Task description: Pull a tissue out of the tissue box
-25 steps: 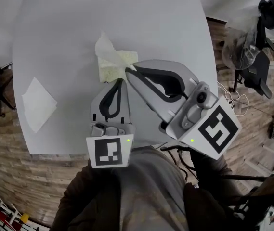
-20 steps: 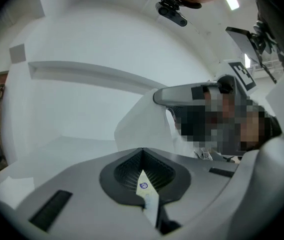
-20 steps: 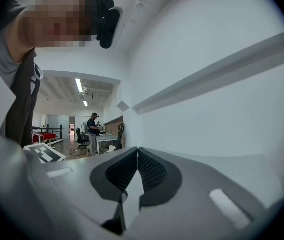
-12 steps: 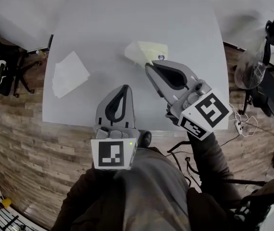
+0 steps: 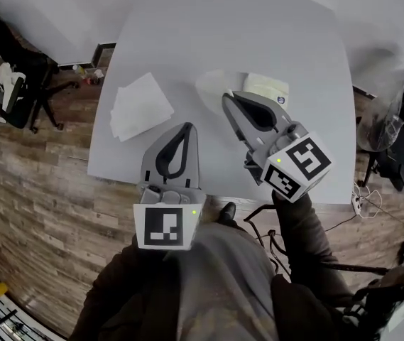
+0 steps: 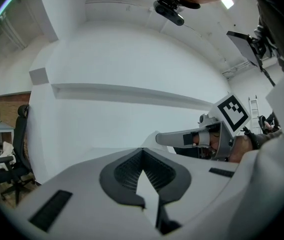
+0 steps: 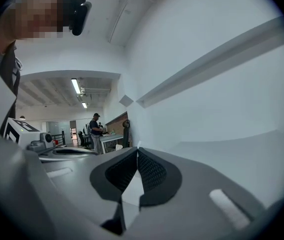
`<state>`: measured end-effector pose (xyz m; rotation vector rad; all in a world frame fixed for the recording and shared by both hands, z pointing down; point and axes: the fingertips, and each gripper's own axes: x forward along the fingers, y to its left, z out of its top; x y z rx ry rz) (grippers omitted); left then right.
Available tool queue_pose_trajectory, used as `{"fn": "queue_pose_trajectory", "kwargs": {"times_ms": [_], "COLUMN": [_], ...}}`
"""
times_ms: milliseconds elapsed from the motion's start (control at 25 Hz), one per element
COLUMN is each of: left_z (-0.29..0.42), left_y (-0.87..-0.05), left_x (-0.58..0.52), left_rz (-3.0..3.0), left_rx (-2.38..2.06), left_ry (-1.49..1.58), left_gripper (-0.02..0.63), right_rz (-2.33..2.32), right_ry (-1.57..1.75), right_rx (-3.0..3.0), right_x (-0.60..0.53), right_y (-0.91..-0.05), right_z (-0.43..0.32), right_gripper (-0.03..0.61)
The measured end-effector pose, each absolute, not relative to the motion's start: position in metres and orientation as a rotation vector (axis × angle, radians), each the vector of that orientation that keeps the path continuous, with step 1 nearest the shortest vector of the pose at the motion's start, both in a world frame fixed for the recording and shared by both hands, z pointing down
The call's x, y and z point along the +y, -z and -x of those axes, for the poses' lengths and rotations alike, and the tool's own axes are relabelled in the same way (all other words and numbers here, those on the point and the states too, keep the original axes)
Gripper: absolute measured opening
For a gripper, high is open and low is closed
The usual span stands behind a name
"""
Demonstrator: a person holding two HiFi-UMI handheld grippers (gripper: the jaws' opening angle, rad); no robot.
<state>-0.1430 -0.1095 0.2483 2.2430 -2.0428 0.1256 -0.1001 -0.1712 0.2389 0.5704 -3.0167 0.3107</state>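
Pale-yellow tissue box (image 5: pixel 267 87) set on white table (image 5: pixel 258 20). White tissue (image 5: pixel 212 89) just left of box, pinched in clenched right gripper (image 5: pixel 226 96); judged mostly drawn out, release left. Left gripper (image 5: pixel 186 126) clenched, empty.

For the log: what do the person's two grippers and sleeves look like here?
Both the left gripper and the right gripper have light grey shells tapering to a point, with black ribbed pads. Each carries a white marker cube with black square patterns and a small green light. The person wears dark sleeves and a grey top.
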Motion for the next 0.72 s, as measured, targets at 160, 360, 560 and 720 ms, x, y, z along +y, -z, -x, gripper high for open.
{"fn": "queue_pose_trajectory", "kwargs": {"times_ms": [160,360,560,720], "left_z": [0.161,0.157,0.155,0.145], "left_y": [-0.234,-0.226,-0.219,-0.216], "left_x": [-0.115,-0.121,-0.125,-0.126], "left_rz": [-2.253,-2.291,-2.297,-2.313], "left_rx": [-2.071,-2.066,-2.089,-2.083], "left_ry": [-0.098,-0.089,-0.047,-0.039], "left_gripper": [-0.003,-0.003,-0.003,-0.003], "right_rz": [-0.62,-0.651,-0.67,-0.669], "right_ry": [-0.268,-0.2,-0.163,-0.147], "right_rx": [-3.051,-3.065,-3.072,-3.076], "right_x": [-0.174,-0.173,-0.171,-0.167], "right_y": [-0.219,-0.206,-0.198,-0.193], "right_z": [0.113,0.114,0.112,0.105], "right_gripper": [0.003,0.003,0.002,0.002]}}
